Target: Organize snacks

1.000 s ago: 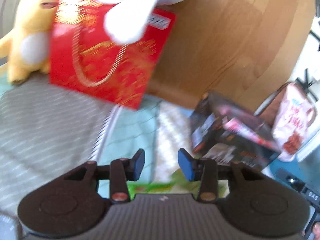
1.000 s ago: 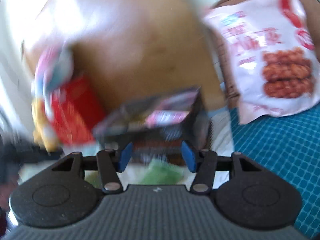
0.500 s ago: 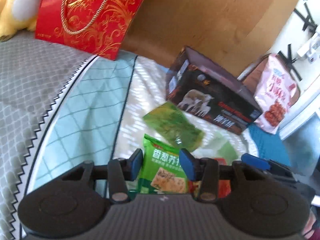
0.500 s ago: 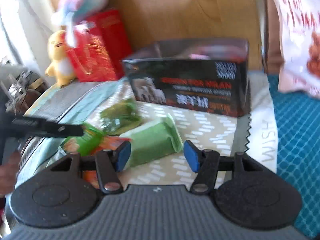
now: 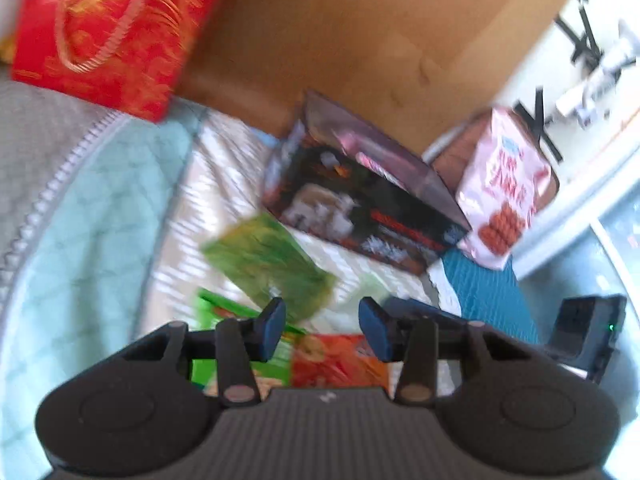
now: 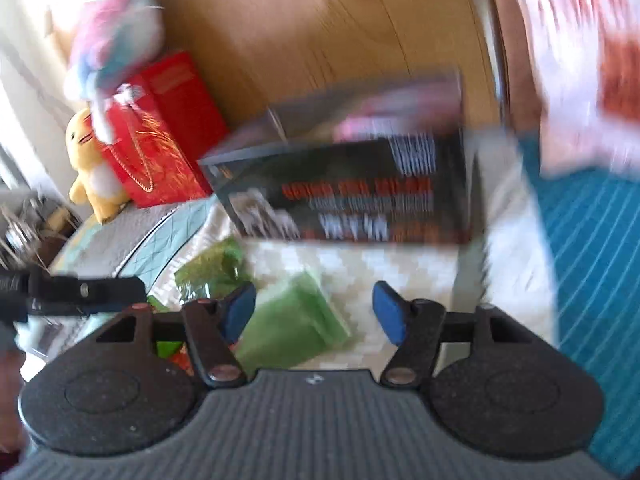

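Observation:
Both views are motion-blurred. A dark open-topped box stands on the bed against the wooden headboard; it also shows in the right wrist view. Several snack packets lie in front of it: a dark green one, a bright green one and an orange-red one. My left gripper is open and empty just above them. My right gripper is open and empty above a light green packet; the dark green packet lies to its left.
A red gift bag and a yellow plush toy stand at the back left. A large pink-white snack bag leans at the back right beside a teal mat. The left gripper's body shows at the right view's left edge.
The left view has swung slightly right and forward over the packets. The right gripper has moved closer to the dark box and the light green packet. Both stay open.

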A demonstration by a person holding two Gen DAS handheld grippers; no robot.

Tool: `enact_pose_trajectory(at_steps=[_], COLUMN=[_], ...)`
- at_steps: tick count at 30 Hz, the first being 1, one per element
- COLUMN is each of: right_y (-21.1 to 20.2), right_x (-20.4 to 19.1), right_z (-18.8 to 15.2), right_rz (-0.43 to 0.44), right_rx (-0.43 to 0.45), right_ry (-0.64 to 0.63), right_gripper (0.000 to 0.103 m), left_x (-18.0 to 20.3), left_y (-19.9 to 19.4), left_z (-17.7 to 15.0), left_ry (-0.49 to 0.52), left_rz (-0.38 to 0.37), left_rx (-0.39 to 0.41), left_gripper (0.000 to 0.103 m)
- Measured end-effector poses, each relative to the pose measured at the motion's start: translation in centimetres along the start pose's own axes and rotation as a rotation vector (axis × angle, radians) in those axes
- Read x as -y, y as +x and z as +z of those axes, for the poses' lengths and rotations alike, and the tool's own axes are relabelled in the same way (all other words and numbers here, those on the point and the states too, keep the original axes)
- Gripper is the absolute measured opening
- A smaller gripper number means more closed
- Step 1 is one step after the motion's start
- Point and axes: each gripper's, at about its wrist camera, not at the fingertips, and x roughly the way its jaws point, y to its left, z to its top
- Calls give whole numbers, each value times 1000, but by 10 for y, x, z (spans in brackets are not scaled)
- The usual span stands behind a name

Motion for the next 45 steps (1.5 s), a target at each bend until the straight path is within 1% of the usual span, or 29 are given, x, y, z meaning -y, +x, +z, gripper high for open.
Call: enact_pose_trajectory(at_steps=[1, 5, 6, 7, 8, 10, 12, 13, 14, 16, 17, 19, 20, 22, 23, 24, 26, 27, 29, 30, 31, 34, 35, 36, 39, 40, 41, 43, 45], right_y=[-2, -30, -37, -46, -56, -74, -89, -93, -93, -91, -88, -79, -72, -55, -44, -37, -27, -24, -21, -20, -19, -23, -25, -28, -35, -37, -38, -38, -32], right_x=[-3, -24, -25, -24, -24, -24, -13, -8, -5, -4, -9, -27, -39, -57, -64, -65, -73, -75, -74, -71, -65, -38, -35, -32, -27, -25, -24, -28, -33], right_z=[-2, -22, -27, -34, -39, -46, -47, -48, -48, -49, -51, -58, -64, -69, -71, -72, -73, -70, -63, -60, -57, -45, -44, -44, -45, -44, -43, -41, -40], right_rz=[28, 49, 68, 82, 78, -2, -90, -116, -119, -64, -34, -18, -26, -48, -66, -88, -129, -127, -149, -177, -200, -191, -206, -212, -177, -162, -145, -111, -128], right_rx=[-23, -49, -47, -31, -5, 98, 178, 192, 188, 144, 120, 81, 64, 21, 5, 0, 39, 45, 79, 97, 113, 102, 108, 110, 115, 120, 116, 116, 104], right_ry=[-17, -119, -108, -93, -91, -95, -49, -25, -11, -18, -51, -184, -253, -355, -393, -425, -506, -506, -483, -474, -445, -284, -265, -250, -239, -242, -247, -272, -336], right_gripper=[34, 26, 21, 6, 3, 2, 2, 3, 7, 12, 16, 48, 53, 53, 53, 54, 53, 48, 28, 11, 5, 6, 6, 7, 12, 17, 24, 57, 71], left_x=[2, -1, -2, -4, -5, -7, -6, -4, 0, 9, 15, 26, 29, 32, 30, 25, 22, 22, 21, 21, 20, 14, 13, 12, 12, 14, 16, 22, 25], left_y=[5, 4, 3, 0, -3, -7, -8, -8, -7, -4, -1, 7, 13, 25, 31, 34, 32, 29, 25, 23, 21, 20, 20, 20, 26, 29, 33, 42, 52], left_z=[-2, -6, -6, -7, -9, -10, -10, -9, -9, -8, -7, -4, -1, 2, 2, 1, -5, -8, -12, -14, -15, -11, -8, -5, 3, 5, 6, 7, 10], left_ry=[6, 1, -3, -2, -4, -19, -27, -25, -17, 7, 25, 68, 87, 107, 97, 74, 57, 54, 48, 43, 36, -5, -16, -25, -43, -42, -33, -10, 1], left_rz=[6, -8, -17, -27, -32, -36, -44, -45, -49, -59, -59, -39, -12, 67, 86, 67, 39, 37, 33, 32, 26, -3, -4, -5, -12, -17, -20, -17, -20], left_rx=[-12, -18, -22, -25, -26, -25, -31, -37, -41, -48, -52, -54, -57, -77, -97, -113, -108, -104, -99, -98, -100, -106, -102, -95, -99, -109, -118, -135, -159], left_gripper=[42, 42, 42, 42, 42, 43, 44, 44, 44, 44, 44, 44, 45, 45, 45, 45, 49, 49, 52, 52, 52, 52, 52, 52, 52, 52, 52, 52, 52])
